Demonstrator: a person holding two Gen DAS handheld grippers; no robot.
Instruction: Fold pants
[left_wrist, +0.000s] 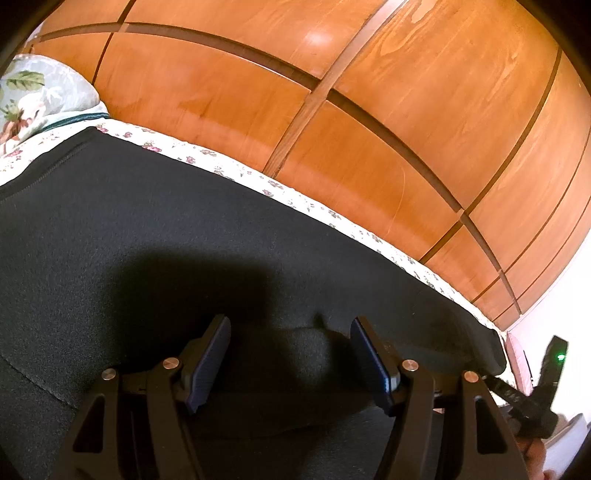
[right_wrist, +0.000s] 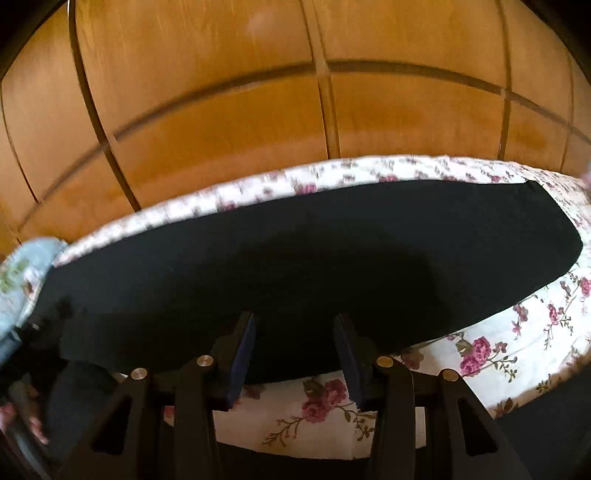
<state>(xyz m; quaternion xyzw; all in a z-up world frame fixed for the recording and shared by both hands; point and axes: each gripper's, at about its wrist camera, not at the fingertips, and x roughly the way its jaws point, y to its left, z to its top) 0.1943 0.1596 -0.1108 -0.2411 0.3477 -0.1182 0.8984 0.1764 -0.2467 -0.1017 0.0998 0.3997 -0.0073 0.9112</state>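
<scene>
— What is the biggest thing you see from your side?

— Behind everything I see the wooden wardrobe, with orange-brown panels and dark grooves between them. It fills the upper half of both wrist views. Below it is the bed sheet, white with purple-red roses, and it covers the whole surface where I work.

— And where are the pants?

— The black pants lie flat on the sheet, as one long band along the far edge of the bed, just in front of the wardrobe. In the right wrist view one narrow end reaches toward the right side. In the left view a small raised wrinkle of the fabric sits between the fingers. At the far left there is a pale blue pillow with a leaf and flower print; it touches the sheet beside the pants.

— How are the grippers?

— My left gripper is spread wide and released, low over the black fabric. Its pads do not press on the wrinkle. My right gripper is released too and grasps nothing. It is over the near edge of the pants, with the flowered sheet under its base. This view is a little blurred.
</scene>
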